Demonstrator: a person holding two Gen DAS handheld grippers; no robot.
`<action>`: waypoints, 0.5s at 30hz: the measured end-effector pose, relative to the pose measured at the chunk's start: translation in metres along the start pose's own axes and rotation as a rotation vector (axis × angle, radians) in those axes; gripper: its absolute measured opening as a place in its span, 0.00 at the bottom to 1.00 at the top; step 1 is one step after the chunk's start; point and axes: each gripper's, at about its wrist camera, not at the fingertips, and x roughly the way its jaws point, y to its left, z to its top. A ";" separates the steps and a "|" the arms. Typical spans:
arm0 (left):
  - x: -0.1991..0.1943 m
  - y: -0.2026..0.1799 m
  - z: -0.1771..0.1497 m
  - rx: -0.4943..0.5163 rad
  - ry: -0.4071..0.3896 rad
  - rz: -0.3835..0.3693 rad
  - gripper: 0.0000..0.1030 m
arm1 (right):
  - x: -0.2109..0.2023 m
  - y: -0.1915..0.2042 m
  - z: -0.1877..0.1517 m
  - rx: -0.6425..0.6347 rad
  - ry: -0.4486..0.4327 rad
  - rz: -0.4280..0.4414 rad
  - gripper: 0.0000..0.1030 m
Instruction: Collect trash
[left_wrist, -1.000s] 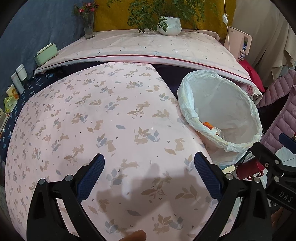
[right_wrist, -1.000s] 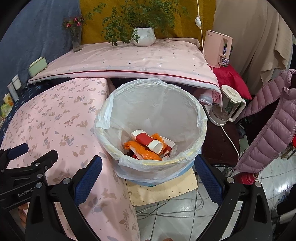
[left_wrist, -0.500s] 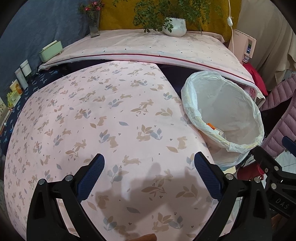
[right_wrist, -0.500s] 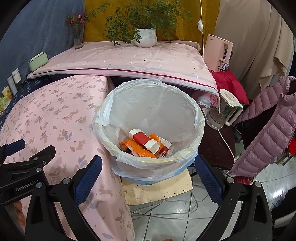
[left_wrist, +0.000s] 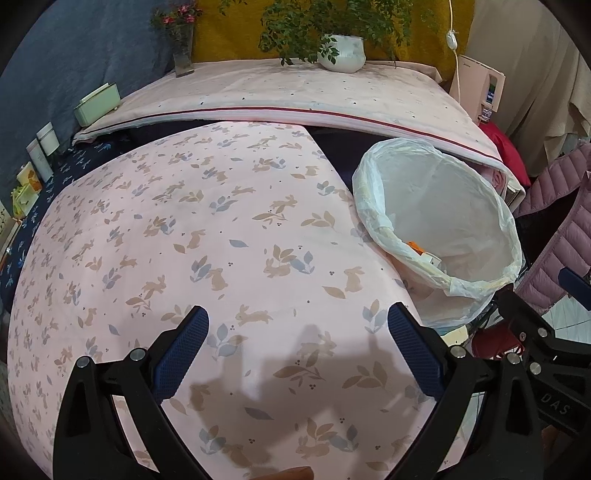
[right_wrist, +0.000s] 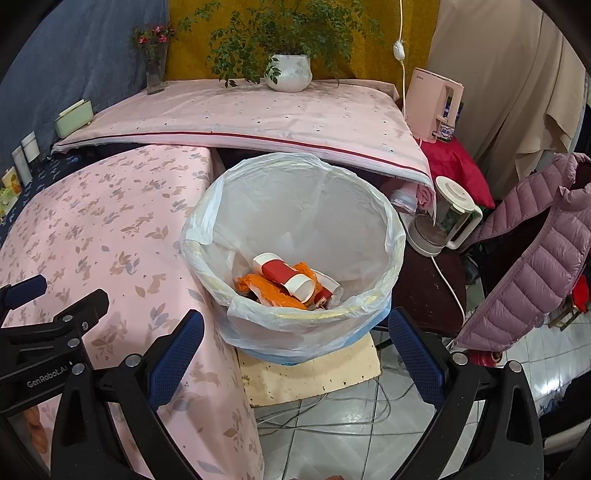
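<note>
A bin lined with a white plastic bag (right_wrist: 295, 206) stands beside the table's right edge; it also shows at the right of the left wrist view as the bin (left_wrist: 443, 206). Inside lie a red-and-white paper cup (right_wrist: 284, 277) and orange wrappers (right_wrist: 258, 291). My right gripper (right_wrist: 295, 354) hovers open just in front of the bin, holding nothing. Over the pink rabbit-print tablecloth (left_wrist: 221, 240), my left gripper (left_wrist: 299, 350) is open and empty. No loose trash shows on the cloth.
A second pink-covered surface (right_wrist: 258, 114) behind carries a potted plant (right_wrist: 288, 70) and a flower vase (right_wrist: 155, 74). A kettle (right_wrist: 443, 221), a pink appliance (right_wrist: 432, 107) and a mauve puffer jacket (right_wrist: 535, 266) crowd the right. Cables (right_wrist: 332, 410) lie on the tiled floor.
Both grippers have drawn back and up a little, so the bin and table look slightly farther. Jaws stay open; the trash in the bin has not moved.
</note>
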 end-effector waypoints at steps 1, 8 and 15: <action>0.000 -0.001 0.000 0.003 0.000 0.000 0.90 | 0.000 0.000 0.000 0.000 0.002 0.003 0.93; 0.000 -0.002 -0.001 0.003 -0.002 0.007 0.90 | 0.001 -0.003 -0.003 0.008 0.004 0.000 0.93; 0.000 -0.002 -0.001 0.009 0.002 0.004 0.90 | 0.001 -0.004 -0.004 0.009 0.006 -0.003 0.93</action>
